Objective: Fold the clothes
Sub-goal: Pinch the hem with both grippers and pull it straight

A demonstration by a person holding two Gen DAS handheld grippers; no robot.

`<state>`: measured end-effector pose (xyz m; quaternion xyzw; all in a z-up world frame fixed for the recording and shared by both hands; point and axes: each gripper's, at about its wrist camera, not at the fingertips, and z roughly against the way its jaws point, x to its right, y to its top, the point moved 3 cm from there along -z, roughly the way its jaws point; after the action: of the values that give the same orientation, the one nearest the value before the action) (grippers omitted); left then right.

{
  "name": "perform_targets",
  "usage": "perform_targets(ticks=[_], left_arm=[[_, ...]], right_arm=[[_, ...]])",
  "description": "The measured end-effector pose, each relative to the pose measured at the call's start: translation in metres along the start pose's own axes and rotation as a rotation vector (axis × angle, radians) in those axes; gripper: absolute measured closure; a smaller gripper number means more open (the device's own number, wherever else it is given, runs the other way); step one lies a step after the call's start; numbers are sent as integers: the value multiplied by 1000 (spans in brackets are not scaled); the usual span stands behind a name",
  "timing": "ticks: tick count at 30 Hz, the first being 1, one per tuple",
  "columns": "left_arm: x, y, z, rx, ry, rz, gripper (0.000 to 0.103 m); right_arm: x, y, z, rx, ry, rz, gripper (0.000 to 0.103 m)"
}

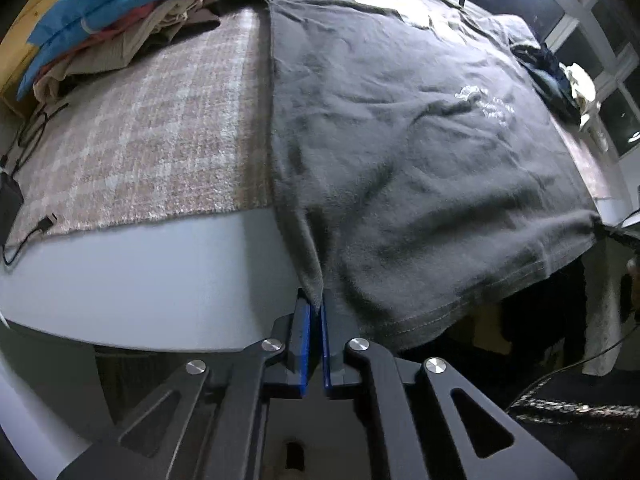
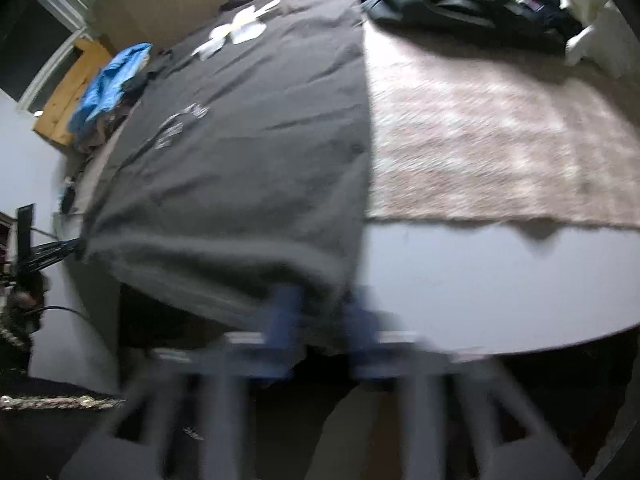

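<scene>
- Here's the dark grey T-shirt with white printed marks [image 1: 400, 140], spread flat across the table, its hem hanging over the near white edge [image 1: 140, 272].
- The left gripper [image 1: 316, 312], black with blue pads, is pinched tight on the shirt's lower left corner; a narrow fold of grey cloth runs straight down into the closed jaws.
- Under the shirt lies a beige and pink checked woven mat [image 1: 152, 148], bare to the left of the shirt in the left wrist view.
- Far left corner: a heap of clothes topped by a bright blue garment [image 1: 108, 8], well apart from the shirt's body.
- At the far right, a small pile of dark blue and white clothing [image 1: 560, 80] sits near the shirt's edge.
- A black cable [image 1: 28, 232] trails over the mat's left edge.
- Over to the right wrist view, heavily blurred: the right gripper [image 2: 320, 320] is at the shirt's [image 2: 248, 140] other lower corner, at the table edge.
- Its blue fingers [image 2: 282, 320] smear apart in the blur, with grey cloth bunched between them; they read as clamped on that corner.
</scene>
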<state>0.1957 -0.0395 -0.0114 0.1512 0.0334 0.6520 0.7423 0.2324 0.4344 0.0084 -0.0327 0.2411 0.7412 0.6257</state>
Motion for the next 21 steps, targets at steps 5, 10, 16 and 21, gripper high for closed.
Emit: perform_targets(ticks=[5, 10, 16, 21], left_arm=[[-3, -3, 33, 60, -50, 16, 100], [-12, -3, 2, -25, -18, 3, 99], [-17, 0, 18, -10, 20, -8, 91], [-31, 28, 57, 136, -21, 42, 82]], right_arm=[[-3, 10, 36, 53, 86, -12, 100], [-3, 3, 11, -55, -58, 62, 100], [-21, 8, 14, -169, -158, 115, 91], [-75, 78, 81, -30, -126, 231, 71]])
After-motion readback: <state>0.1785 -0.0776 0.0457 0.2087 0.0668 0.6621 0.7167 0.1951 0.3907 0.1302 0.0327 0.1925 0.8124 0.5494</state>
